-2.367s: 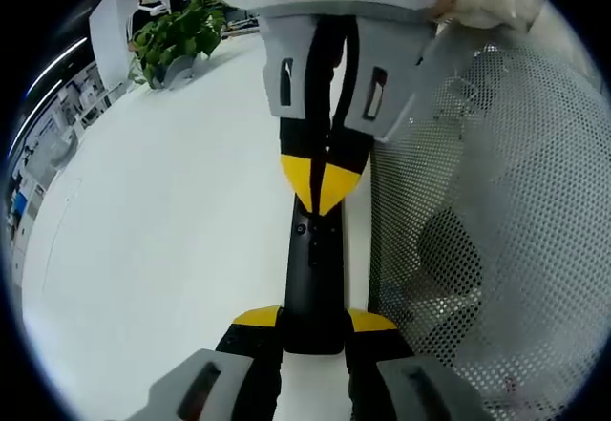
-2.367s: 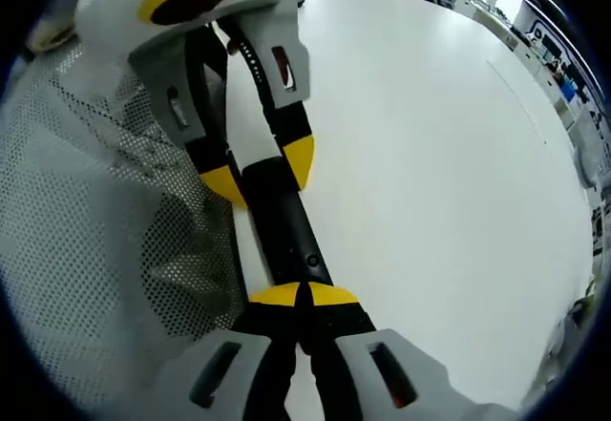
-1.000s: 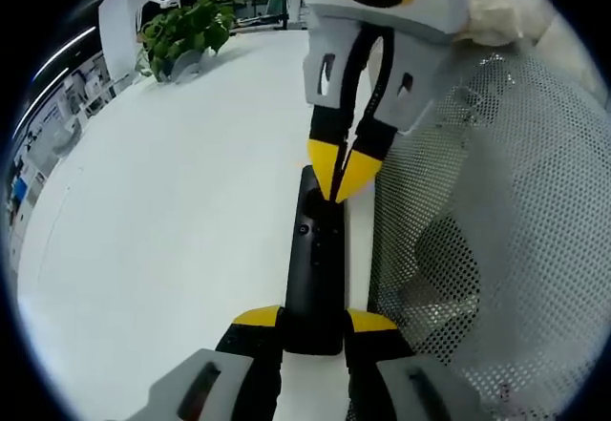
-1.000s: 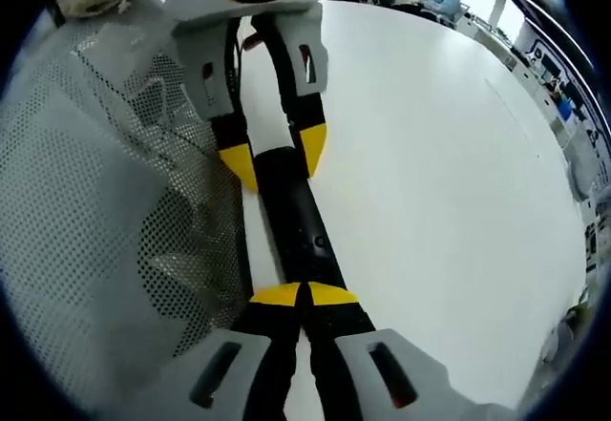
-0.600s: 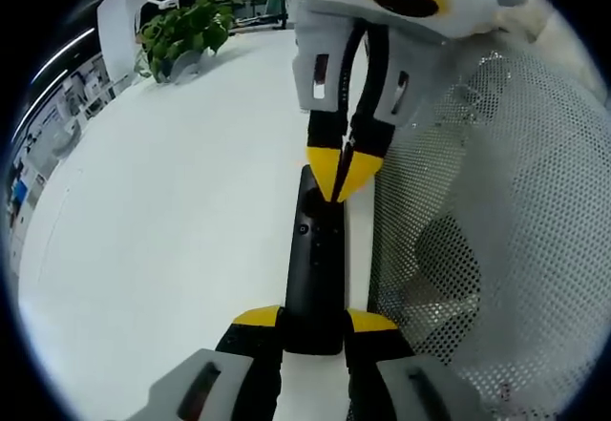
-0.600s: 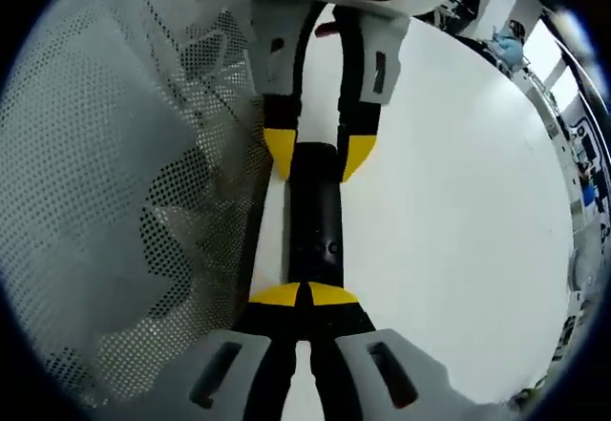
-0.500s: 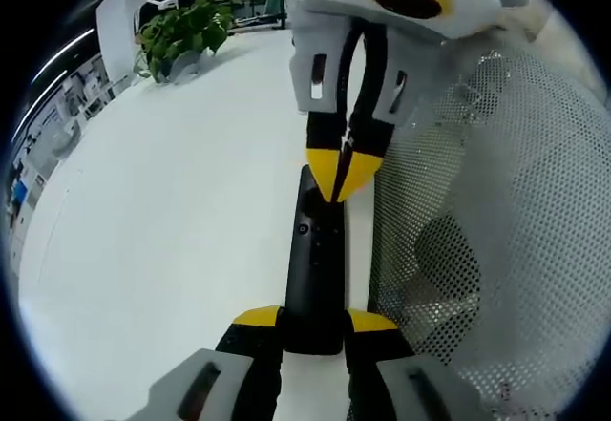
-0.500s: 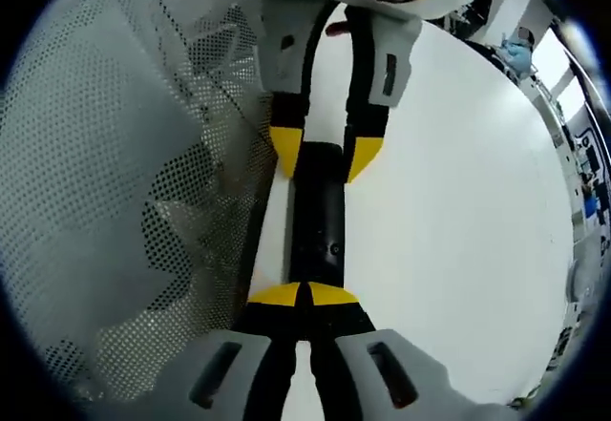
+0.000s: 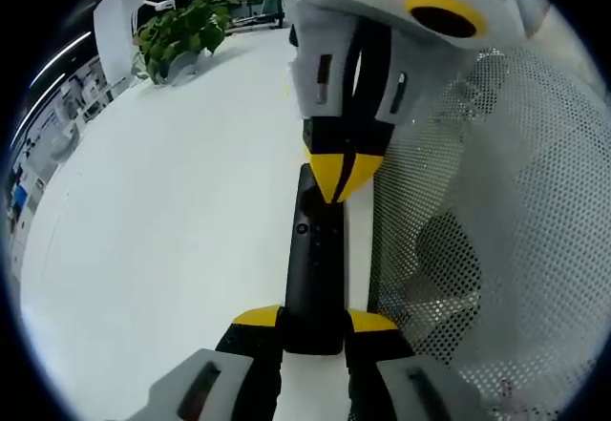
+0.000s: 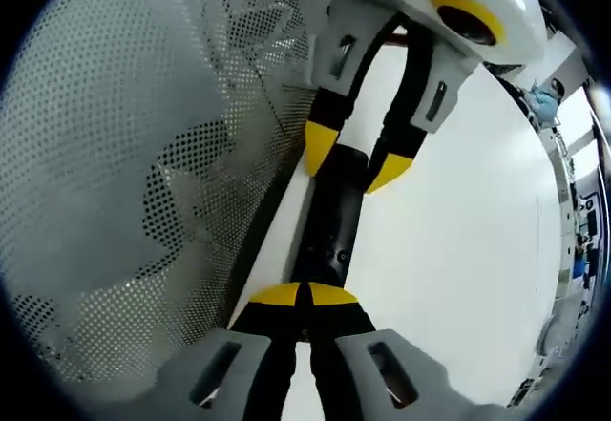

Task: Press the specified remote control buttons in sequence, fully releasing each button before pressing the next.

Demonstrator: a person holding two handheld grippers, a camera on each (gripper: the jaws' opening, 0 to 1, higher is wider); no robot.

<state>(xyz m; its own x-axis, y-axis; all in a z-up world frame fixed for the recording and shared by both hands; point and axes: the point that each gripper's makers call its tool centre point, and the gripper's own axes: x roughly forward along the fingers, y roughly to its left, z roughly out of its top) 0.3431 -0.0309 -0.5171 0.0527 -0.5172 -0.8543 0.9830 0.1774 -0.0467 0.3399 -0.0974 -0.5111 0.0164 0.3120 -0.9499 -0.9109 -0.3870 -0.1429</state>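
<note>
A slim black remote [image 9: 314, 259] lies lengthwise on the white table [image 9: 162, 211]. My left gripper [image 9: 315, 318] is shut on its near end, one yellow tip on each side edge. My right gripper [image 9: 339, 178] comes down from the top of the left gripper view, jaws shut, yellow tips together on the remote's far end just beyond a small round button [image 9: 303, 229]. In the right gripper view, my right gripper [image 10: 304, 294] rests tip-down on the remote [image 10: 331, 219], and the left gripper [image 10: 355, 157] clamps the other end.
White perforated mesh fabric [image 9: 477, 221] hangs close along one side of the remote [image 10: 115, 154]. A potted green plant [image 9: 181, 31] stands at the far table edge. The open table surface [image 10: 449, 249] stretches away on the other side.
The right gripper has tilted and rolled, its body swinging to the right in the left gripper view, while its tips stay at the remote's far end. The left gripper and the remote have not moved.
</note>
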